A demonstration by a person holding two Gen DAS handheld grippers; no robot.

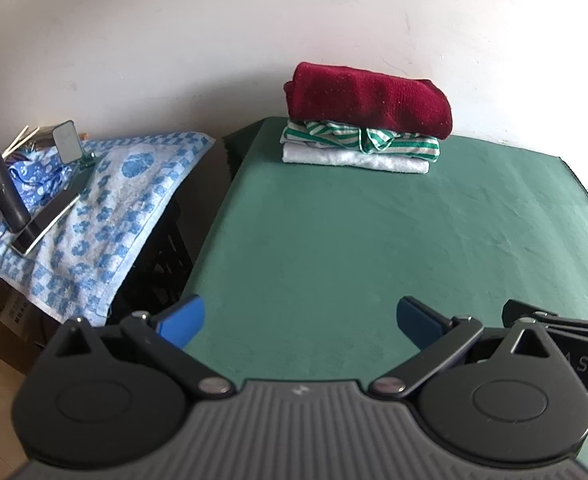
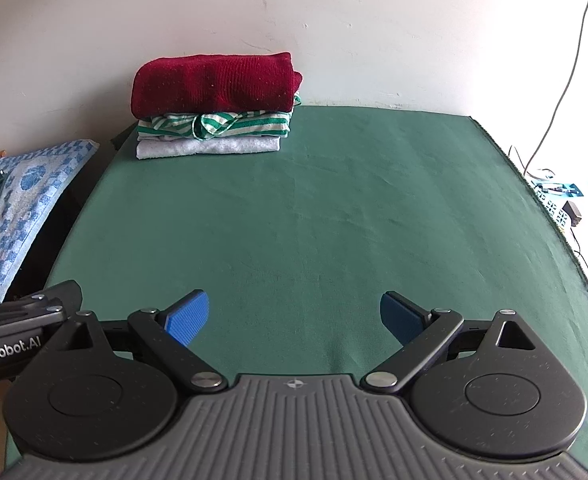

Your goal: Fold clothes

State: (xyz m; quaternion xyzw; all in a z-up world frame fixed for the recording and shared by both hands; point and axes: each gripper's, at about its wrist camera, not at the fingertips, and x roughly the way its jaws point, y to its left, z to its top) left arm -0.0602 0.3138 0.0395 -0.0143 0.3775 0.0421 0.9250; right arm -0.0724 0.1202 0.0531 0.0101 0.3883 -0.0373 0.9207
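**Right wrist view: three garments stacked, nothing left on the cloth**

Right wrist view gives you the green table cover [image 2: 313,216] first, bare from the near edge to the wall. At eleven o'clock on it sits the stack: a red sweater [image 2: 214,82] on top, a green-striped shirt [image 2: 222,126] under it, a white garment [image 2: 210,147] at the bottom, edges roughly squared. By that, you look finished, or between items; no unfolded clothing shows in either view.

At nine o'clock, off the table, a blue patterned towel [image 1: 110,216] drapes over a crate, probably not yours to fold.

Your right gripper [image 2: 294,316] and left gripper [image 1: 299,318] hover low at six o'clock, side by side, jaws spread wide and holding nothing.
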